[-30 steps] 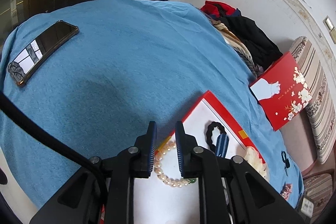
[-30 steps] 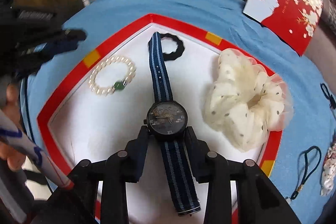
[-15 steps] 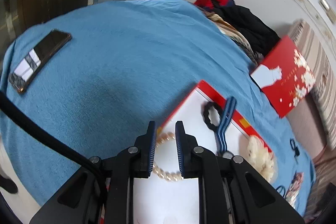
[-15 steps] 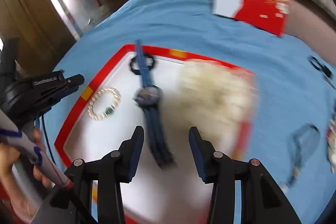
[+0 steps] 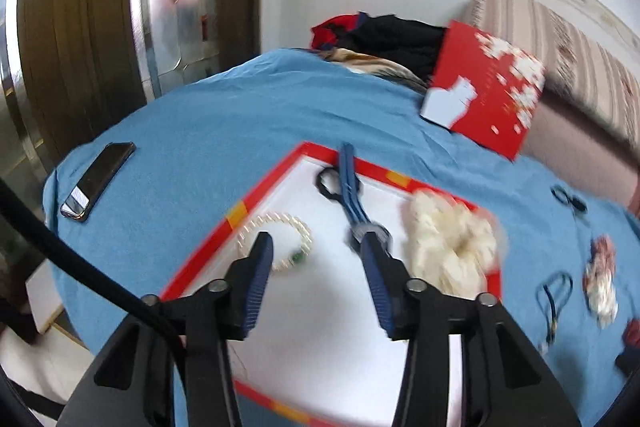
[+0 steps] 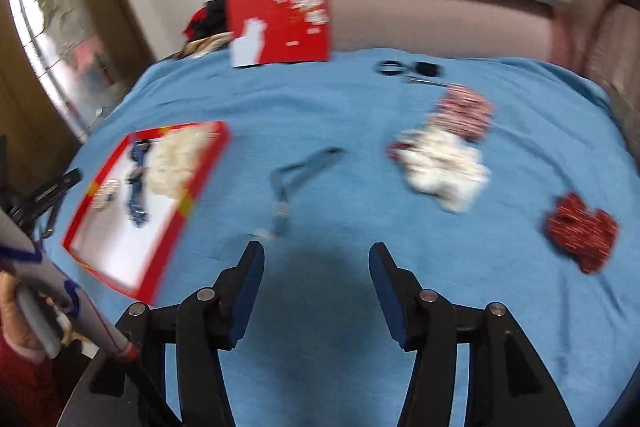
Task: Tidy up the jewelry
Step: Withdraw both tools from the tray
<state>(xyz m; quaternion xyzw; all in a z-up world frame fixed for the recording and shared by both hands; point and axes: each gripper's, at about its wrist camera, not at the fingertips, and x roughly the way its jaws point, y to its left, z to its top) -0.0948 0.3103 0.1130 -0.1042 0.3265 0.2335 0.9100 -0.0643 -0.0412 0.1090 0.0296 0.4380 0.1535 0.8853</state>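
A red-rimmed white tray (image 5: 260, 191) lies on the blue cloth. In it are a pearl bracelet (image 5: 276, 215), a black hair tie (image 5: 326, 183), a blue-strap watch (image 5: 350, 187) and a cream scrunchie (image 5: 448, 243). My left gripper (image 5: 315, 241) hovers over the tray with its jaws opening and nothing between them. My right gripper (image 6: 316, 251) hangs over bare cloth right of the tray (image 6: 212, 163), jaws opening and empty. Ahead of it lie a blue cord (image 6: 296, 171), a white and red scrunchie heap (image 6: 444, 163) and a red scrunchie (image 6: 580, 227).
A phone (image 5: 98, 179) lies on the cloth at the left. A red card with white flowers (image 5: 484, 95) leans at the back beside a clothes pile (image 5: 384, 39). Small black items (image 6: 408, 69) sit at the far edge. A hand (image 6: 20, 323) shows at lower left.
My right gripper let go of the watch, widened and swung right off the tray over the cloth. My left gripper opened and shifted so the whole tray shows.
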